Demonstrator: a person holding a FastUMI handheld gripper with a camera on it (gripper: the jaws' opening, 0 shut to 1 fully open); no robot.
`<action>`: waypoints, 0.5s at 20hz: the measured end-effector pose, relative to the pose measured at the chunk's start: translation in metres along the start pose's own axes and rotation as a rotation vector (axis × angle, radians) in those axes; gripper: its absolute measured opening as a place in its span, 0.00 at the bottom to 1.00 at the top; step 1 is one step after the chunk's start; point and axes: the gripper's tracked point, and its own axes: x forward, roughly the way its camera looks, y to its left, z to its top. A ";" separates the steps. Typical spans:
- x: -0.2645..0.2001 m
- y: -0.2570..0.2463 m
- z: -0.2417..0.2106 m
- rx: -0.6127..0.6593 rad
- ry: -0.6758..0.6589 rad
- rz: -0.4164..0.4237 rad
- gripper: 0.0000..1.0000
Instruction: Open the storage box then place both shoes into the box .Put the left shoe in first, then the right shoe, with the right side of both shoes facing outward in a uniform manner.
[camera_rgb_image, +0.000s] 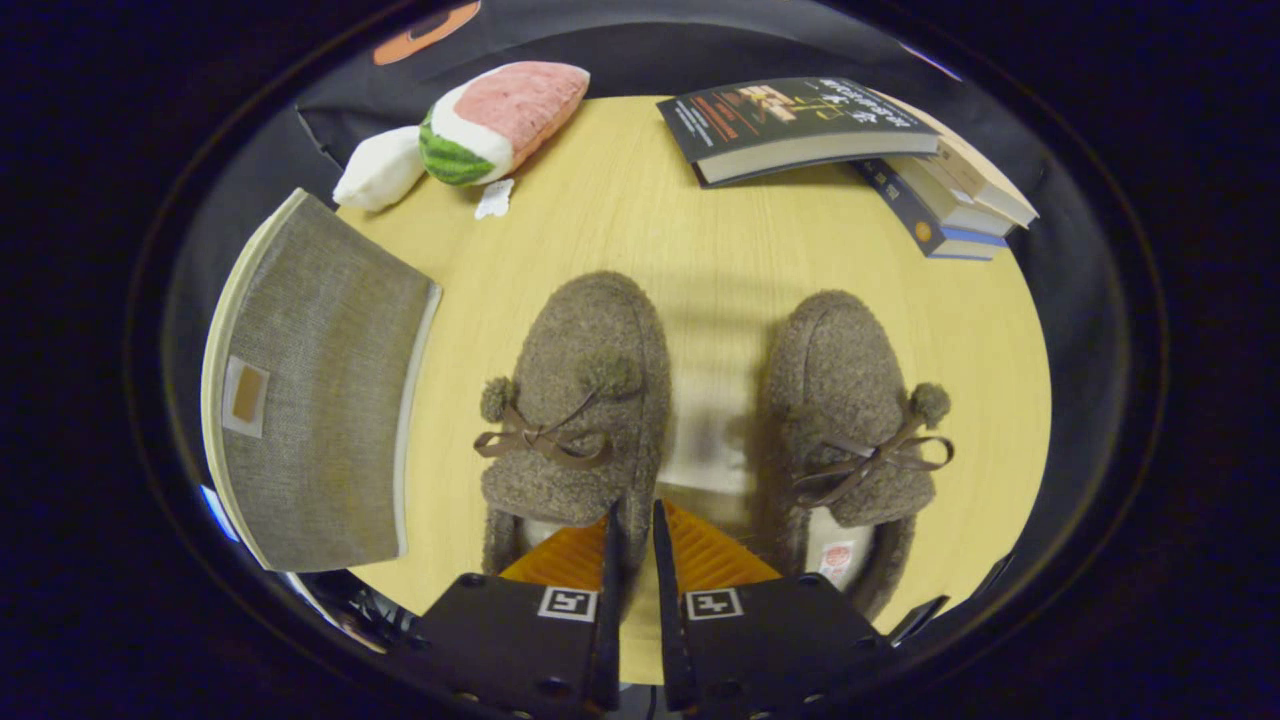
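Here the gripper (632, 520) has its two fingers drawn nearly together, with only a thin slit between them, and they appear to pinch the inner edge of the left shoe's (575, 420) collar near the heel; whether both fingers truly press on that rim I cannot tell. The left shoe is a fuzzy brown slipper with a bow and pom-poms, standing on the wooden table (700, 250) with its toe pointing away from the fingers. Just beside it, across a narrow strip of bare table, stands the matching right shoe (850, 420), also toe-away. To the left of the shoes sits the storage box (310, 400), grey fabric, with its lid closed. Beyond the box lies a watermelon-patterned plush toy (480, 125). Beyond the right shoe, at the table's far edge, lies a stack of books (860, 145).
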 end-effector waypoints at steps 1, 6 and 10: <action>0.001 0.000 -0.001 0.031 0.005 0.005 0.11; -0.008 0.005 0.000 0.084 0.025 0.079 0.01; -0.027 0.005 0.001 0.163 0.026 0.133 0.01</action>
